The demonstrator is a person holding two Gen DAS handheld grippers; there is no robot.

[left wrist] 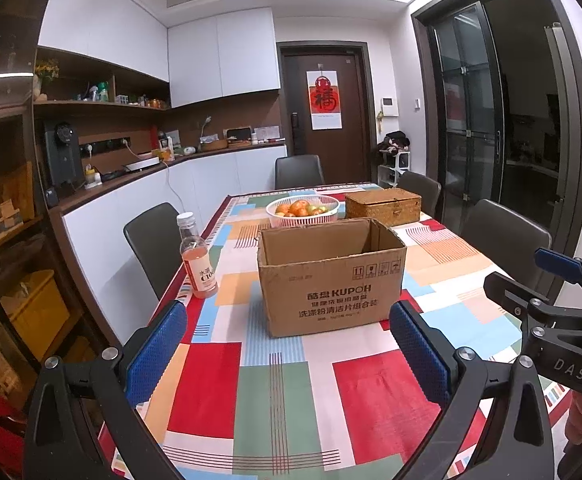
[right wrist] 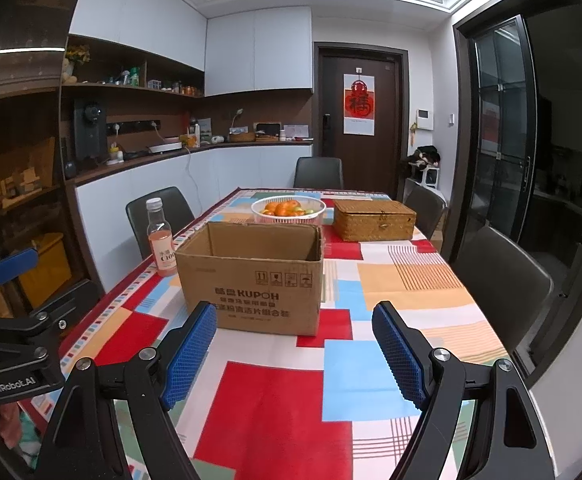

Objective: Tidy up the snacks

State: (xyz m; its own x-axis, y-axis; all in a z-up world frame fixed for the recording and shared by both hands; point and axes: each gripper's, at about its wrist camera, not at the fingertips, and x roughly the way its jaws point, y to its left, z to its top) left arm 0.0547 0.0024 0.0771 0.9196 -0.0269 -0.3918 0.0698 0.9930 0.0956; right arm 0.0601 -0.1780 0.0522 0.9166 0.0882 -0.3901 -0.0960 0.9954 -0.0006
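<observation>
Both grippers, left gripper (left wrist: 287, 354) and right gripper (right wrist: 295, 354), hang released, holding nothing; grip the bottle (left wrist: 197, 258) mid-body (upright) before boxing it in the cardboard box (left wrist: 331, 276).

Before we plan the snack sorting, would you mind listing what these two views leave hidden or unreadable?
- Cardboard box floor: in both wrist views its front wall hides it, so any contents cannot be told.
- Wicker box: lid shut in both views; the inside is hidden.
- Fruit basket: in the left view the cardboard box cuts off its lower part; the fruit is too small to identify.
- Bottle label: small print unreadable in both views.
</observation>
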